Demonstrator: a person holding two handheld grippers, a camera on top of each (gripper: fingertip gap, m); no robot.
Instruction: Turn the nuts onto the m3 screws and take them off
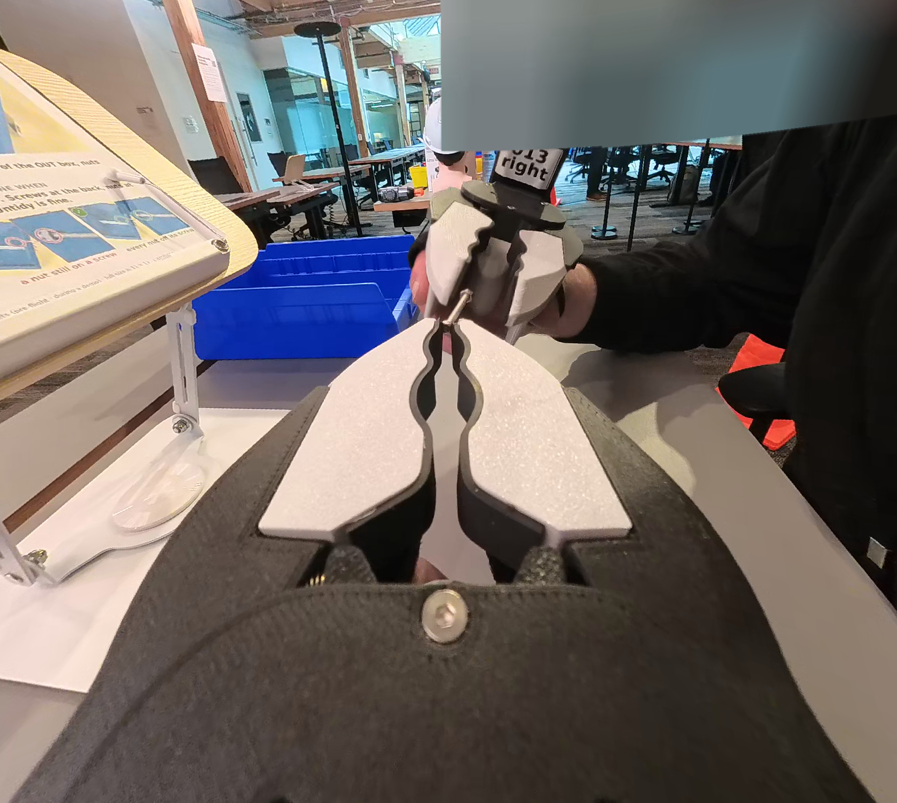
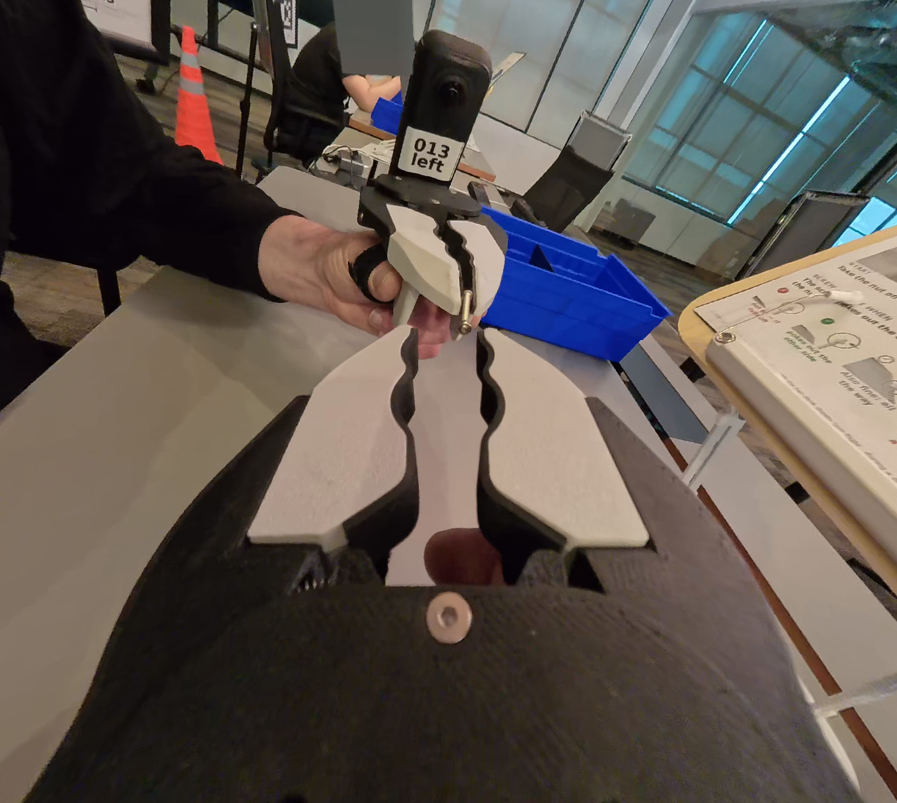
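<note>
Left wrist view: left claw (image 1: 444, 327) clamped on one screw (image 1: 457, 308); right claw (image 2: 444, 335) apart, empty; one blue bin (image 1: 310, 294)

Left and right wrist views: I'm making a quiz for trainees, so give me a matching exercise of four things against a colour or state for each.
Things:
1. left tool
2. right tool
3. bin
4. traffic cone

States:
A. orange
B. open, holding nothing
C. blue, on the table
D. shut on a screw

Pairs: 1-D, 2-B, 3-C, 4-A
</note>
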